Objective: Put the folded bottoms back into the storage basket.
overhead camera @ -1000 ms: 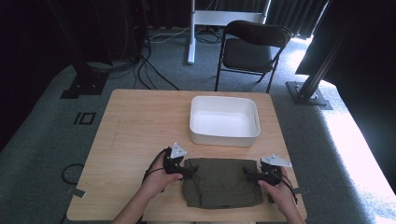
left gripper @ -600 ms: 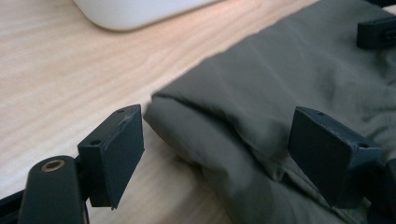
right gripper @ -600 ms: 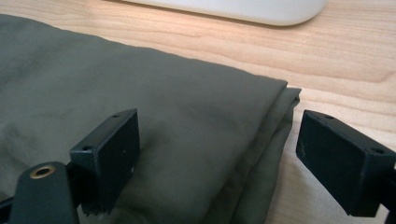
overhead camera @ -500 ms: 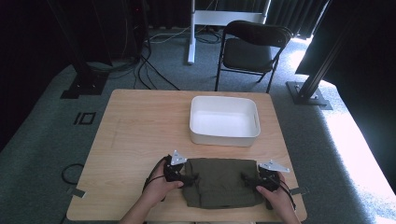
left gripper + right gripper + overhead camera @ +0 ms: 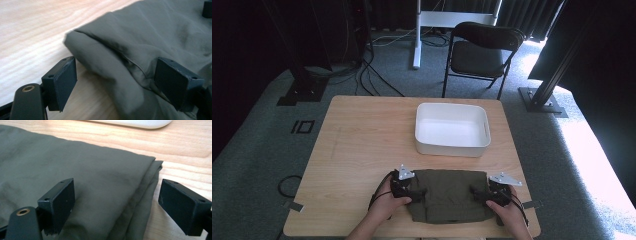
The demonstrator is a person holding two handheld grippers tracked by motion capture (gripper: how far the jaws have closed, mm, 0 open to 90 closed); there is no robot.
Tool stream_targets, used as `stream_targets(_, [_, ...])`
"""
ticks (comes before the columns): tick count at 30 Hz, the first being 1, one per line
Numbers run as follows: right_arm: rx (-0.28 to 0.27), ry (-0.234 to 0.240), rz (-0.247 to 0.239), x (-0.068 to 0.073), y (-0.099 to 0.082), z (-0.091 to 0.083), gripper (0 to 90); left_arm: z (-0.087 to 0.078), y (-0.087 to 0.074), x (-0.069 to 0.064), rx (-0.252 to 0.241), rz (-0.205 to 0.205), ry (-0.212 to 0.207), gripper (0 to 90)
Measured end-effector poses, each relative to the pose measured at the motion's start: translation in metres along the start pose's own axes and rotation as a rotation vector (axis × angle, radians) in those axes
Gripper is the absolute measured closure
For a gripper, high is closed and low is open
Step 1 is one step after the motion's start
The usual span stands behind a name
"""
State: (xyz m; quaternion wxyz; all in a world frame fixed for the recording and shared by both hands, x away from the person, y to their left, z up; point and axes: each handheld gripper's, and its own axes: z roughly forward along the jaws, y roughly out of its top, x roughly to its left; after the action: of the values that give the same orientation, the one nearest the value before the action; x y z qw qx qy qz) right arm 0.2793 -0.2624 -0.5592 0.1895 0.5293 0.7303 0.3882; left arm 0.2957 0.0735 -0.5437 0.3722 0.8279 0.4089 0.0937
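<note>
Olive-green folded cloth [image 5: 449,195] lies at the near edge of the wooden table [image 5: 362,140], its long side running left to right, just in front of the white tub [image 5: 452,127]. One gripper sits at each short end: the left gripper [image 5: 115,82] straddles the rolled left fold, the right gripper [image 5: 116,202] straddles the stacked right edge. Both pairs of jaws stand apart, with fabric between them but no pad pressing yet. Neither hand is nearer; I'd say closing both together is what lifts it evenly.
</note>
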Motion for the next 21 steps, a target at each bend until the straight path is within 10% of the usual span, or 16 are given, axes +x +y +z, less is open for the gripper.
stream_targets(21, [0.042, -0.015, -0.085, 0.008, 0.000, 0.003, 19.4, 0.015, -0.004, -0.009, -0.033, 0.104, 0.071, 16.1])
